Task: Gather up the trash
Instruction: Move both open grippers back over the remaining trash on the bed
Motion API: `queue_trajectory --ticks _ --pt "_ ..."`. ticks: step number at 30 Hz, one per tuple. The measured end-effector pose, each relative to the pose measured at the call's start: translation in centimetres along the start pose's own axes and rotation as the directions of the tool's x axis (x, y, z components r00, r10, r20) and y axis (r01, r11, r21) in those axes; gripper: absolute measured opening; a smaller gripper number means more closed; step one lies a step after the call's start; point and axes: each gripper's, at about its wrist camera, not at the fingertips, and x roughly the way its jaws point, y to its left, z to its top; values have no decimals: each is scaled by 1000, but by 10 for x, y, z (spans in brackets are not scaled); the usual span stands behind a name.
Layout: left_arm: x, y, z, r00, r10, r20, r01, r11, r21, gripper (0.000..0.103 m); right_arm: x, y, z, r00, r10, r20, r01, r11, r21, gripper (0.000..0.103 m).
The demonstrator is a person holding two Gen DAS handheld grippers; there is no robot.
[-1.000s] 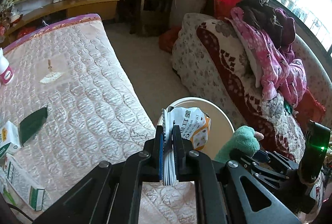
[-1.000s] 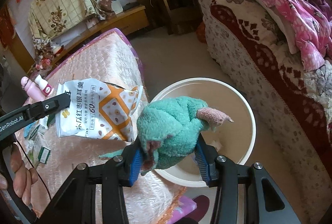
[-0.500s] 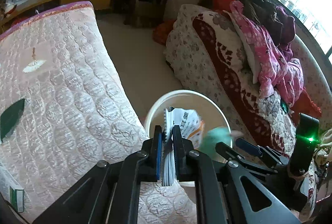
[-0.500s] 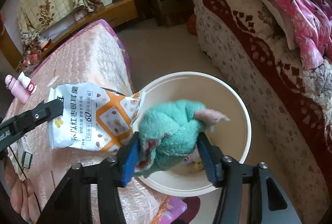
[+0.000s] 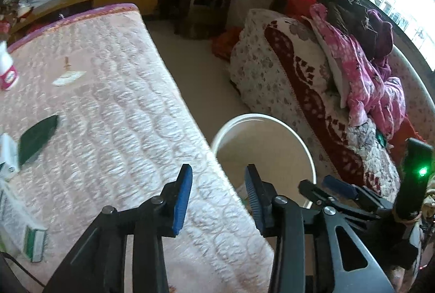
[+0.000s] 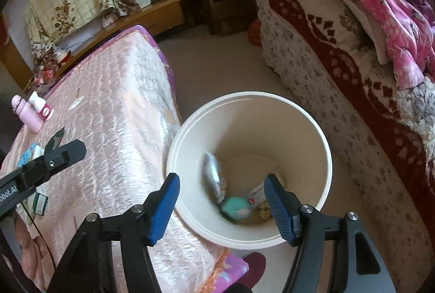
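Left wrist view: the left gripper (image 5: 217, 184) has just been opening, and its blue-padded jaws stand apart with nothing between them, above the near corner of a pink quilted mattress (image 5: 108, 108). Just past that corner stands a cream bucket (image 5: 304, 146) on the floor. The right gripper (image 5: 320, 185) shows at the bucket's near rim.

Right wrist view: the right gripper (image 6: 221, 200) is spread wide and empty over the bucket (image 6: 190, 130). At the bucket's bottom lie a teal plush toy (image 6: 235, 207) and, leaning on the inner wall, a blurred snack bag (image 6: 213, 174). Small boxes (image 6: 39, 202) lie near the mattress's left edge.
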Motion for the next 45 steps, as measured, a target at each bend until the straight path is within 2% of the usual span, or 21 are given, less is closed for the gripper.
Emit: queue_trajectory --ticks 2,4,9,12,21,29,35,37,40,43,45 --pt "-8 5 -3 1000 21 11 -21 1000 -5 53 -7 8 -1 1000 9 15 -9 1000 -11 68" --pt "-20 12 -8 999 40 37 -39 999 -14 58 -13 15 -2 999 16 28 -15 1000 -17 68" --pt "-45 30 -18 994 89 67 -88 996 -21 61 -26 36 -7 998 45 53 -44 999 -22 68" --pt "-60 42 -24 990 116 81 -114 993 -32 66 -30 52 -10 997 61 52 -59 998 -38 68" --pt "-112 87 -53 976 196 92 -190 979 -71 70 -36 114 -27 988 150 34 -146 983 -112 68" --pt "-154 140 -96 961 273 37 -269 958 -96 70 -31 180 -45 970 241 -27 -241 946 -214 68" --pt "-181 180 -129 931 366 2 -364 928 -73 70 -23 228 -62 955 285 -80 -296 908 -296 68" --pt "-189 198 -140 925 379 -11 -378 921 -96 70 -22 240 -64 950 299 -91 -312 896 -315 68" --pt "-197 223 -155 926 376 -16 -374 916 -145 70 -22 262 -68 940 325 -103 -340 876 -341 68" --pt "-200 240 -164 916 400 -22 -398 901 -174 70 -21 283 -69 934 340 -113 -357 859 -368 68" --pt "-201 248 -166 919 395 -20 -390 898 -204 70 -21 297 -69 930 349 -113 -364 847 -387 68"
